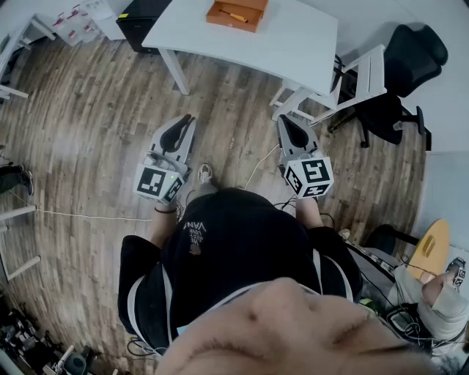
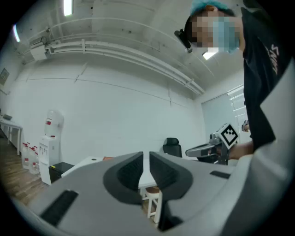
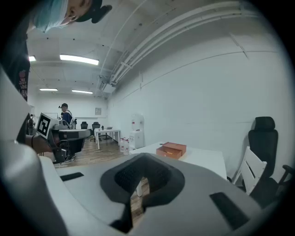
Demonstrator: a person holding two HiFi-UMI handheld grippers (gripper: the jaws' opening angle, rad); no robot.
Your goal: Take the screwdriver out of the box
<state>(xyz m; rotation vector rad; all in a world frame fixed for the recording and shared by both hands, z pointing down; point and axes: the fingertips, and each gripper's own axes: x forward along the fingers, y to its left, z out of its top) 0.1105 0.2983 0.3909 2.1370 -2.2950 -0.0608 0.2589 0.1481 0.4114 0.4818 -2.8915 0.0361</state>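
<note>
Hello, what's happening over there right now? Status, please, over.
Left gripper and right gripper empty, fingers shut. Screwdriver lies in orange box on white table ahead, untouched. Path looks open.

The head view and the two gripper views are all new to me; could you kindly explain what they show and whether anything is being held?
No robot here: a person stands on a wooden floor with a hand-held tool in each hand, the left gripper and the right gripper. The marked cubes are part of them. The head view looks down from a camera on the person's head. Each gripper view comes from a camera riding on that tool, looking along its two fingers. Both pairs of fingers are closed with nothing between them, so nothing is held. Ahead stands a white table with an open orange box on it; the thin item inside is probably the screwdriver.
</note>
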